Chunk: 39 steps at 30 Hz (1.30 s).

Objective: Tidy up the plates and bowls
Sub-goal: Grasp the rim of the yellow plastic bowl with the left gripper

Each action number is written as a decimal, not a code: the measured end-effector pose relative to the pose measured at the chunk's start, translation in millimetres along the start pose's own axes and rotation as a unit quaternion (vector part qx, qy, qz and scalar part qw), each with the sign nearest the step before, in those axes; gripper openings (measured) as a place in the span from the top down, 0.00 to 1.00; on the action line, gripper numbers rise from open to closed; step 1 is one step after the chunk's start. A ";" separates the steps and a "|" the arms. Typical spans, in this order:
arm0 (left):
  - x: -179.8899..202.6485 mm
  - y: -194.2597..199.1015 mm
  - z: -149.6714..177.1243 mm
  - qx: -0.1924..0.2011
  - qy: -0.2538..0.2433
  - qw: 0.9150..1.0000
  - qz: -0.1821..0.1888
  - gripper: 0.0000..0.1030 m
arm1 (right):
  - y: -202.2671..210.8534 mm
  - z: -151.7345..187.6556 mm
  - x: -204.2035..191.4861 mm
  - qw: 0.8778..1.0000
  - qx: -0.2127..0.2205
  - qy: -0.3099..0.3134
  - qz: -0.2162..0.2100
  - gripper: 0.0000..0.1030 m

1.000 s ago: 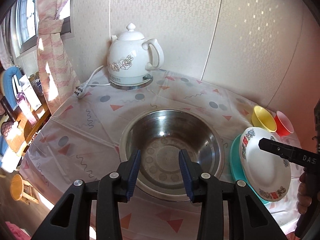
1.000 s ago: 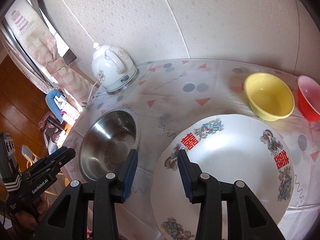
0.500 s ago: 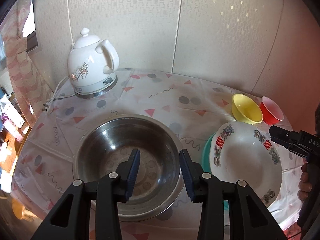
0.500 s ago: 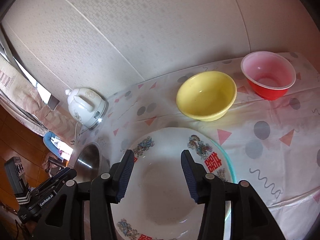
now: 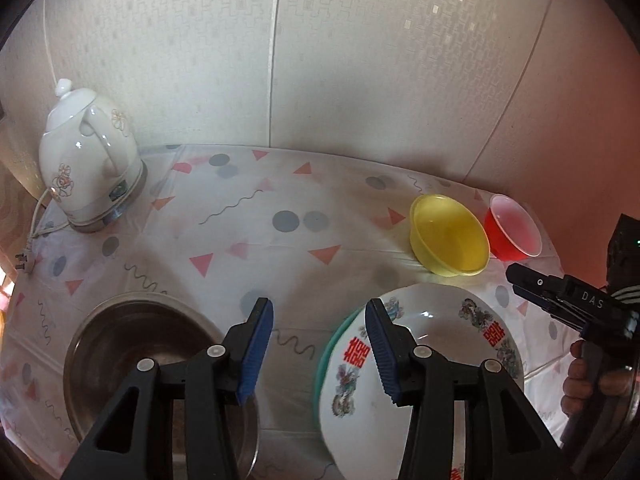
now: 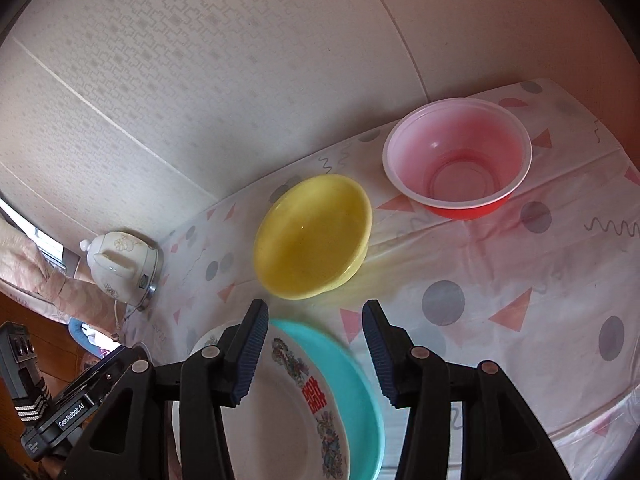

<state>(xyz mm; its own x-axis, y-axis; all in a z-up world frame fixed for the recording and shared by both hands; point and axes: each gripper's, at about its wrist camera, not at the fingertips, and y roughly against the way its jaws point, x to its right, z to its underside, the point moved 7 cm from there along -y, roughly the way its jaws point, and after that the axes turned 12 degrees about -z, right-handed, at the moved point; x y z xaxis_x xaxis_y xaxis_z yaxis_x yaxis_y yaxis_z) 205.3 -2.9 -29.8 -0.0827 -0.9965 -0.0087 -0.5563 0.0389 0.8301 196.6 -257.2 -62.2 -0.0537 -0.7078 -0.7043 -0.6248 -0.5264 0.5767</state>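
Observation:
A white patterned plate (image 5: 432, 364) lies on a teal plate (image 5: 334, 340) at the table's front; both also show in the right wrist view, white plate (image 6: 280, 400) on teal plate (image 6: 356, 392). Behind them stand a yellow bowl (image 6: 312, 236) and a red bowl (image 6: 458, 164), side by side. A steel bowl (image 5: 132, 356) sits at the front left. My left gripper (image 5: 320, 348) is open and empty above the gap between steel bowl and plates. My right gripper (image 6: 314, 352) is open and empty over the plates' far edge, facing the yellow bowl.
A white floral kettle (image 5: 86, 168) with cord and plug stands at the back left by the wall. The table has a patterned plastic cloth (image 5: 260, 232). The wall runs close behind the bowls. The table edge drops off at the right (image 6: 592, 420).
Both grippers have swung right. The left view moved from the steel bowl toward the plates. The right gripper advanced past the plate centre toward the yellow and red bowls.

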 end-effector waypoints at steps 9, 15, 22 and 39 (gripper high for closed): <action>65.1 -42.6 -29.4 -0.035 -0.023 0.998 0.056 0.55 | -25.3 -24.3 29.6 0.999 -0.018 -0.028 0.018 0.66; 94.1 -76.5 -37.6 -0.072 -0.029 0.994 0.074 0.55 | -42.4 -32.6 33.0 0.999 -0.036 -0.023 0.018 0.75; 108.9 -109.3 -38.4 -0.124 0.000 0.985 0.118 0.74 | -59.7 -34.6 32.3 0.997 -0.066 -0.008 0.027 0.77; 46.2 -102.9 -45.2 -0.091 0.023 0.992 0.080 0.83 | -102.9 -21.4 -25.7 0.986 -0.145 0.080 0.021 0.77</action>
<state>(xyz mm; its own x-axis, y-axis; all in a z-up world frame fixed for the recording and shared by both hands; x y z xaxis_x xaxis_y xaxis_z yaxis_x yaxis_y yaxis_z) 296.1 -56.3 -90.5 -0.1177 -0.9810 0.1541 -0.3806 0.1879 0.9055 279.0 -194.9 -94.6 0.0639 -0.7847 -0.6165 -0.3744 -0.5916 0.7141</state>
